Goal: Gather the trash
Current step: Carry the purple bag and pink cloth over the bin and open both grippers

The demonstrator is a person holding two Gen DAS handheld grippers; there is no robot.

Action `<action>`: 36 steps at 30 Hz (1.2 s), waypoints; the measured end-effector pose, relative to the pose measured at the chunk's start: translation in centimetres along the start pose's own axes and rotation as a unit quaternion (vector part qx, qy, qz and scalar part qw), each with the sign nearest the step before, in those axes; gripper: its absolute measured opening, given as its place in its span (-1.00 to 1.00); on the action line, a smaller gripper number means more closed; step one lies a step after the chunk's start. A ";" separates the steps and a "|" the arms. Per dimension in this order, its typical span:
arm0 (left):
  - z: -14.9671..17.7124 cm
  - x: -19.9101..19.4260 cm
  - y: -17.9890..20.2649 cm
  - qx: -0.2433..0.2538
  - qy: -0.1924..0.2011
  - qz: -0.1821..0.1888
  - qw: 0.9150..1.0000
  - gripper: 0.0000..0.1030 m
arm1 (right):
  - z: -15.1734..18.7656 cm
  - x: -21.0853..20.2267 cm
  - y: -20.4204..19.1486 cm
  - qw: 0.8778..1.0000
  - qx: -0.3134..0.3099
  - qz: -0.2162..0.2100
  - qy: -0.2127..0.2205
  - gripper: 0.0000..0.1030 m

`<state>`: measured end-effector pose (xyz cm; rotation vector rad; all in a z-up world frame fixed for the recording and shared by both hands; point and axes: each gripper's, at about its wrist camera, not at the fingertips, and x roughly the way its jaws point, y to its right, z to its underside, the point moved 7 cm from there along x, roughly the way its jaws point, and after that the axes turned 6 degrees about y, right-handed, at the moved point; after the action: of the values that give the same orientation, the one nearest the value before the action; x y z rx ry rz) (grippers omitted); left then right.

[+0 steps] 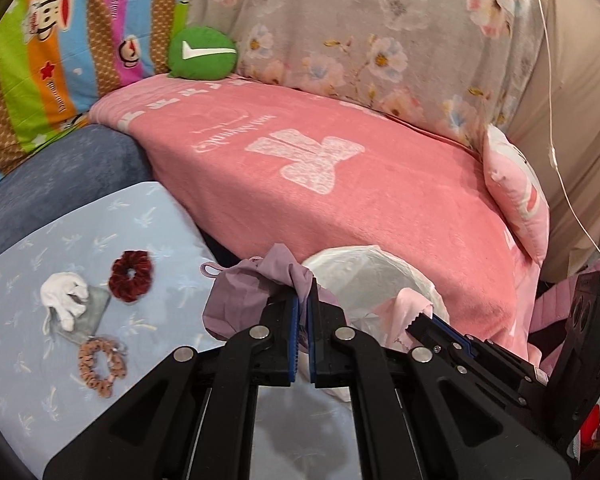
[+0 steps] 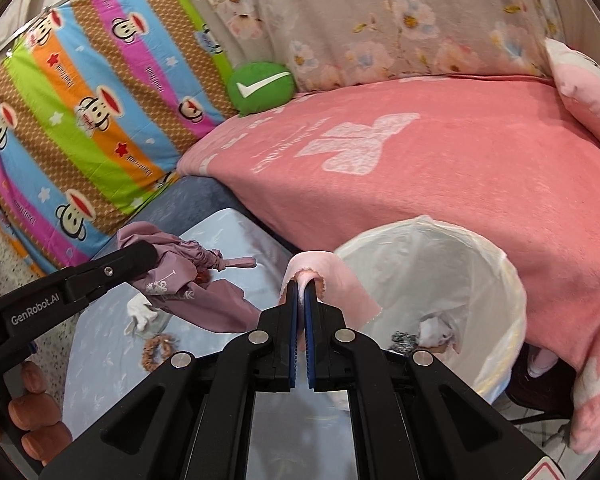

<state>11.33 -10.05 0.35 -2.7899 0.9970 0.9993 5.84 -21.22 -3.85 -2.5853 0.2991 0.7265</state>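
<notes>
On my far left, on the pale blue patterned sheet (image 1: pixel 100 216), lie a crumpled white tissue (image 1: pixel 64 294) resting on a small grey drawstring pouch (image 1: pixel 94 304), a dark red velvet scrunchie (image 1: pixel 131 276) just beside them, and a tan scrunchie (image 1: pixel 102 362) nearer to me. My left gripper (image 1: pixel 303 300) is clenched on a mauve fabric umbrella sleeve (image 1: pixel 240 300), which bunches up and hangs to the left of the blue pads; in the right wrist view the same sleeve (image 2: pixel 188 284) hangs over the sheet, hiding part of the scrunchies below. Moving right, my right gripper (image 2: pixel 301 292) is clamped on a thin pink cloth with pinked edges (image 2: pixel 332 284), draped over both fingertips and hanging toward the bin. Just beside it stands a round bin lined with a white plastic bag (image 2: pixel 496 280), pressed against the coral pink blanket (image 2: pixel 440 184) that covers the bed. Inside the bin I see a crumpled white tissue (image 2: pixel 434 330) and a small dark speckled wad (image 2: pixel 404 340) at the bottom. Behind, a green round cushion with a white tick (image 2: pixel 260 86) sits against the striped monkey-print bedding (image 2: pixel 92 120).
</notes>
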 end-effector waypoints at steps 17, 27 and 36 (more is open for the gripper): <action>1.3 4.2 5.1 0.013 -0.036 0.044 0.998 -0.91 | 0.5 1.1 6.5 0.998 0.035 0.042 -0.013 -0.87; 1.3 4.0 3.4 0.007 -0.025 0.007 1.000 -0.09 | 0.9 1.4 6.6 0.998 0.041 0.047 -0.016 -0.59; 1.7 3.3 1.1 -0.014 -0.027 -0.008 1.000 -0.08 | 0.5 1.6 5.3 0.998 0.026 0.047 -0.012 -0.33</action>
<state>11.69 -12.47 -2.69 -2.7731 0.9594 1.0874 5.28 -25.79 -6.95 -2.5251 0.4277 0.7716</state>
